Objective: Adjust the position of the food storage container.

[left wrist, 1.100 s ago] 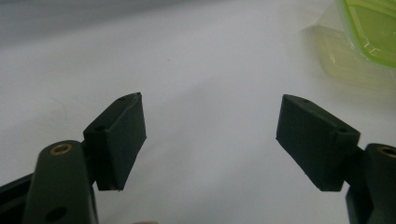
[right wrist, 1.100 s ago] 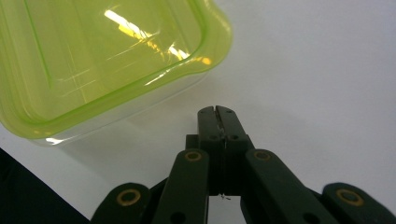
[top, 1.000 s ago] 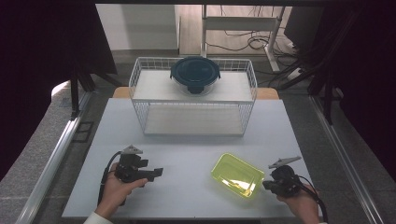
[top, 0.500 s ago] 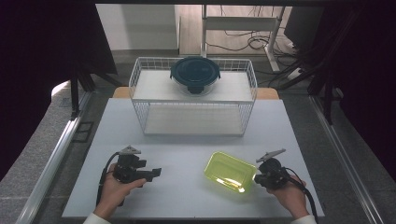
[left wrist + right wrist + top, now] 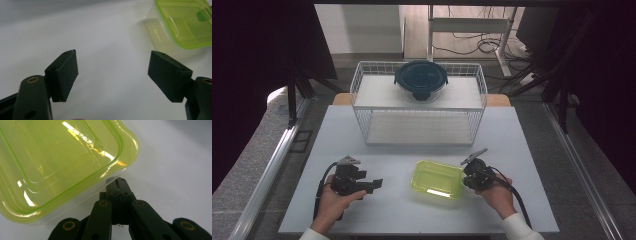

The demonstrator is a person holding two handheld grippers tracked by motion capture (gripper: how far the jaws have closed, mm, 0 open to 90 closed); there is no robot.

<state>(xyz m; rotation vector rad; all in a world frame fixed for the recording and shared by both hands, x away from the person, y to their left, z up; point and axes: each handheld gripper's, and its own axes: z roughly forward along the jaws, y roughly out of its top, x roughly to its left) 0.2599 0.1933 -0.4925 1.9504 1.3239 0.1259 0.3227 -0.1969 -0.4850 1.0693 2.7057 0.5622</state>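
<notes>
yellow-green, the lidded container [image 5: 438, 179] now sits lower centre of the high view, further left on the white table [image 5: 532, 150] than a second ago, pushed there by the right tongs [image 5: 466, 176], which have travelled left with it. their jaws are pressed together, tips against the container's right wall. the left tongs [image 5: 377, 184] have kept their place at lower left, jaws spread with nothing between them. bare table lies between them and the container. the wire basket [image 5: 362, 95] with a dark-lidded bowl [image 5: 420, 80] stands well apart, upper centre.
</notes>
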